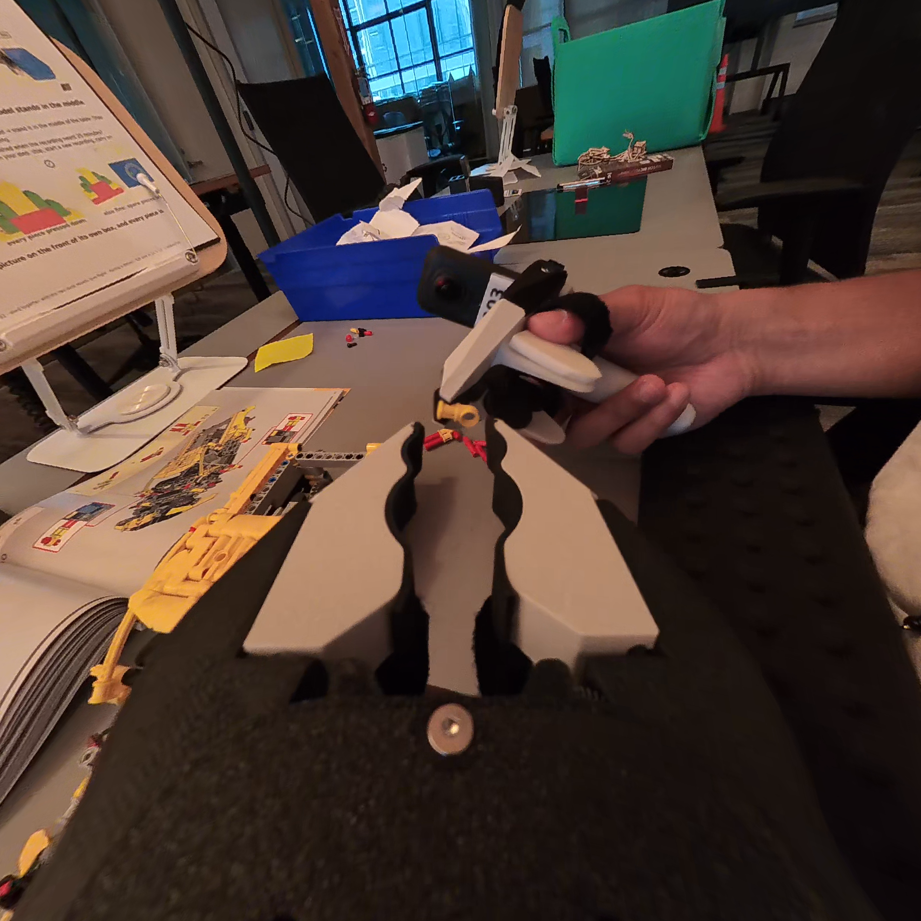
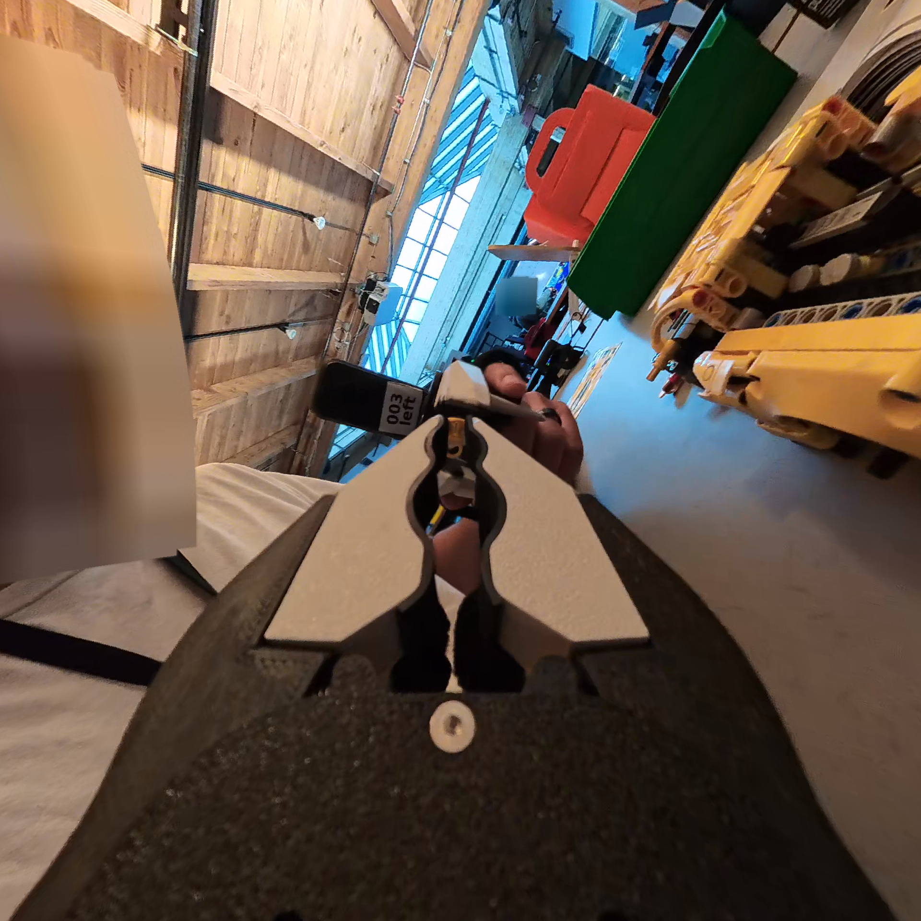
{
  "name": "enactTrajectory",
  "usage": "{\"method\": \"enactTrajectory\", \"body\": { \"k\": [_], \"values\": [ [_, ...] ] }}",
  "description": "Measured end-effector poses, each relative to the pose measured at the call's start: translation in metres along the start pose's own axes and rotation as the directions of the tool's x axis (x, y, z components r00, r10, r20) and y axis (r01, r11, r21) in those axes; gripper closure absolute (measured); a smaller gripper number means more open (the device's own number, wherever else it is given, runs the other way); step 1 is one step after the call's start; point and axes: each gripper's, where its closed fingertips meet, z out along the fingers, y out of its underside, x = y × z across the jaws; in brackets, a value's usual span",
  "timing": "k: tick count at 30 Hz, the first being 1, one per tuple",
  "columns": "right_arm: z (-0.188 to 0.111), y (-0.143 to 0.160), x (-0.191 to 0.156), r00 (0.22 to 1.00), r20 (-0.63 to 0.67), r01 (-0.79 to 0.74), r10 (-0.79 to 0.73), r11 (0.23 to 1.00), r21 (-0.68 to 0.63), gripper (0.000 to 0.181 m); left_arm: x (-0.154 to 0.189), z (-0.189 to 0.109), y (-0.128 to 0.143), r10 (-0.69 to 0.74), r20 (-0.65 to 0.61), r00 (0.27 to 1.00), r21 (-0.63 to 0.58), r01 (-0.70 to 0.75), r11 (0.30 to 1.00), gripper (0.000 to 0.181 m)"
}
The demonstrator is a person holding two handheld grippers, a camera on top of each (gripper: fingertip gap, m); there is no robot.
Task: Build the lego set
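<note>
- Two grippers met over the table (image 1: 398,379), tips close together.
- The right gripper (image 2: 454,427) was clenched on a small yellow pin (image 1: 456,412), pinched at the very tips. One end of the pin stuck out sideways and showed a round hole.
- The left gripper (image 1: 451,433) stood released. There was a clear gap between its fingers (image 1: 349,548) and nothing in it. Its tips sat just below the held pin, one on either side; whether they touched it I could not tell.
- A hand (image 1: 663,349) reached in from the right side of the left wrist view and held the right gripper's handle.
- Several red pins (image 1: 448,441) lay on the table just beyond the left gripper's tips.
- The yellow model (image 1: 224,538) stood left of the left gripper, partly on the open manual (image 1: 174,473). It had a long yellow boom and a grey holed beam (image 1: 331,456).
- A white stand (image 1: 124,398) behind the manual carried a printed sheet (image 1: 75,174).
- Farther back, a yellow paper scrap (image 1: 284,351) lay near a few loose bits (image 1: 359,335) in red, yellow and black.
- A blue bin (image 1: 359,279) behind them held crumpled white paper, and a green bag (image 1: 633,84) stood at the far end of the table.
</note>
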Motion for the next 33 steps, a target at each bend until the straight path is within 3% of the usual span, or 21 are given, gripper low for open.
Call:
{"method": "enactTrajectory", "body": {
  "k": [12, 15, 17, 19, 22, 24, 27, 30, 33],
  "values": [
    [0.000, 0.006, 0.003, 0.998, 0.011, -0.055, 0.056, 0.998, -0.033, 0.171, 0.003, -0.002, -0.004, 0.040, -0.010, 0.999, 0.017, -0.040, 0.999, 0.165],
    [-0.019, -0.005, -0.003, 1.000, -0.002, -0.002, 0.002, 1.000, -0.026, 0.168, 0.001, -0.005, -0.008, 0.000, -0.026, 1.000, 0.045, 0.001, 0.999, 0.165],
    [-0.043, -0.018, -0.006, 0.991, -0.077, 0.104, -0.106, 0.994, -0.032, 0.167, -0.001, -0.007, -0.010, -0.034, -0.035, 0.999, 0.063, 0.036, 0.997, 0.165],
    [-0.079, -0.032, 0.005, 0.913, -0.269, 0.286, -0.308, 0.951, -0.116, 0.167, -0.003, -0.008, -0.014, -0.078, -0.050, 0.996, 0.087, 0.082, 0.993, 0.165],
    [-0.147, -0.043, 0.038, 0.599, -0.512, 0.445, -0.615, 0.788, -0.426, 0.161, -0.004, -0.009, -0.016, -0.129, -0.085, 0.988, 0.106, 0.138, 0.985, 0.165],
    [-0.180, -0.029, 0.055, 0.491, -0.493, 0.366, -0.718, 0.684, -0.631, 0.158, -0.004, -0.010, -0.018, -0.133, -0.092, 0.987, 0.118, 0.144, 0.983, 0.165],
    [-0.204, -0.019, 0.071, 0.381, -0.426, 0.282, -0.821, 0.542, -0.792, 0.156, -0.003, -0.008, -0.014, -0.120, -0.093, 0.988, 0.103, 0.130, 0.986, 0.165],
    [-0.204, -0.014, 0.078, 0.358, -0.347, 0.269, -0.867, 0.451, -0.851, 0.157, -0.001, -0.006, -0.011, -0.107, -0.092, 0.990, 0.089, 0.115, 0.989, 0.165],
    [-0.177, -0.010, 0.068, 0.429, -0.336, 0.302, -0.838, 0.484, -0.821, 0.157, -0.002, -0.006, -0.014, -0.104, -0.090, 0.990, 0.103, 0.114, 0.988, 0.165]
  ]
}}
